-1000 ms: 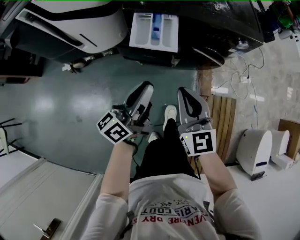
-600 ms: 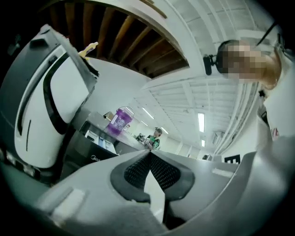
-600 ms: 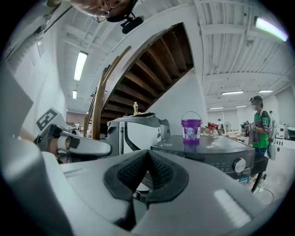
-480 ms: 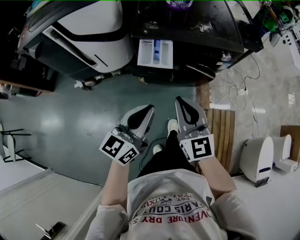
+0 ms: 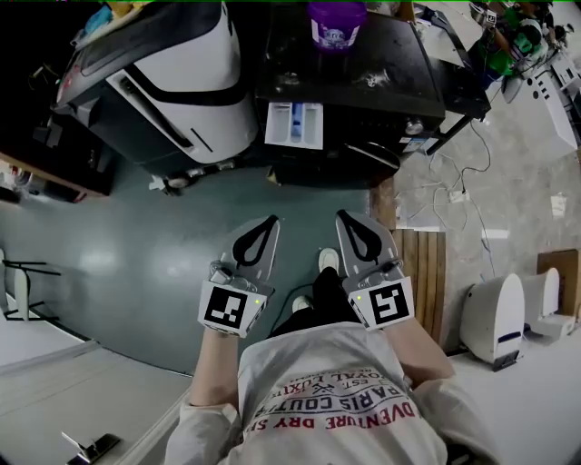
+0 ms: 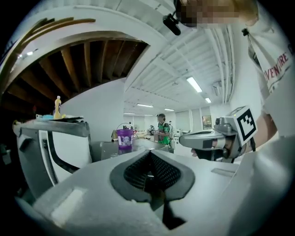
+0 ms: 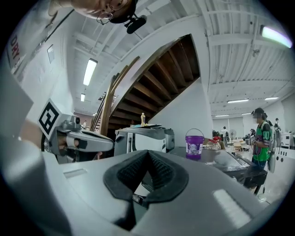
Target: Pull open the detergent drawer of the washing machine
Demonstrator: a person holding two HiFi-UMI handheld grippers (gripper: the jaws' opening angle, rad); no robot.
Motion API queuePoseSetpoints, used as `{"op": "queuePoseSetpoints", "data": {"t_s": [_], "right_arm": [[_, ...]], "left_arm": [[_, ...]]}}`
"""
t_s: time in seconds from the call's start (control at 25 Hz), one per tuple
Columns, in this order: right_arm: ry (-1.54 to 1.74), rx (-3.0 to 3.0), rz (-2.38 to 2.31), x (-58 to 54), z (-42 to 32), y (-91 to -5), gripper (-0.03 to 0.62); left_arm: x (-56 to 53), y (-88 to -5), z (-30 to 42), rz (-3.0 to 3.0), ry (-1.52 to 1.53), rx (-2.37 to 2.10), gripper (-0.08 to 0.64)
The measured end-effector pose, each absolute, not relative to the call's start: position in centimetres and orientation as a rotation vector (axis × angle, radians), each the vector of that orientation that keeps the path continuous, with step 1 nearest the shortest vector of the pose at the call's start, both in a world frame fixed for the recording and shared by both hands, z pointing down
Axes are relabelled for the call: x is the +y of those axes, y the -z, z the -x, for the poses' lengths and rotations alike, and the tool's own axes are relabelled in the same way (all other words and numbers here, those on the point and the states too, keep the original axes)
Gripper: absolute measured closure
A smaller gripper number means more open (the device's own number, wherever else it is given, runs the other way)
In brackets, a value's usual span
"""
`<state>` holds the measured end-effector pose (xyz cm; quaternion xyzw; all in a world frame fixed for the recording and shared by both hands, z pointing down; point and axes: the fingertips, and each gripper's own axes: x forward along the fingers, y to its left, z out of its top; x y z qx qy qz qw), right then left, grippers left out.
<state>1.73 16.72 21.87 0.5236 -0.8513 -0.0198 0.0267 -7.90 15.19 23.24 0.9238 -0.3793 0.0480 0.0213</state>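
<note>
The black washing machine (image 5: 381,82) stands at the top of the head view. Its white detergent drawer (image 5: 293,124), with a blue compartment, sticks out from the front. Both grippers hang side by side in front of the person's body, well back from the machine and touching nothing. My left gripper (image 5: 270,221) (image 6: 150,152) is shut and empty. My right gripper (image 5: 345,216) (image 7: 147,152) has its pads meeting at the tips with nothing between them. Each gripper view shows the other gripper off to the side.
A purple bucket (image 5: 337,23) (image 7: 195,144) sits on the machine's top. A white-fronted machine (image 5: 182,82) stands to its left. Wooden slats (image 5: 427,272), cables (image 5: 454,195) and a white appliance (image 5: 495,318) lie to the right. The person's shoes (image 5: 329,259) are below the grippers.
Both grippers have drawn back from the machine and risen toward the camera. The left one has rolled, so its marker cube now faces up. The drawer stays pulled out.
</note>
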Motion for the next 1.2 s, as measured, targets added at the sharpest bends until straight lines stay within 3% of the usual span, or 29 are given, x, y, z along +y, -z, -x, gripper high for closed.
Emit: {"op": "queuePoseSetpoints", "data": {"t_s": [1.2], "right_arm": [[0.112,-2.690,-1.507,19.6,0.4,-20.1,0.592]], "left_arm": [[17.0,-19.6,10.7,-2.838,-0.147,-1.303,0.560]]}}
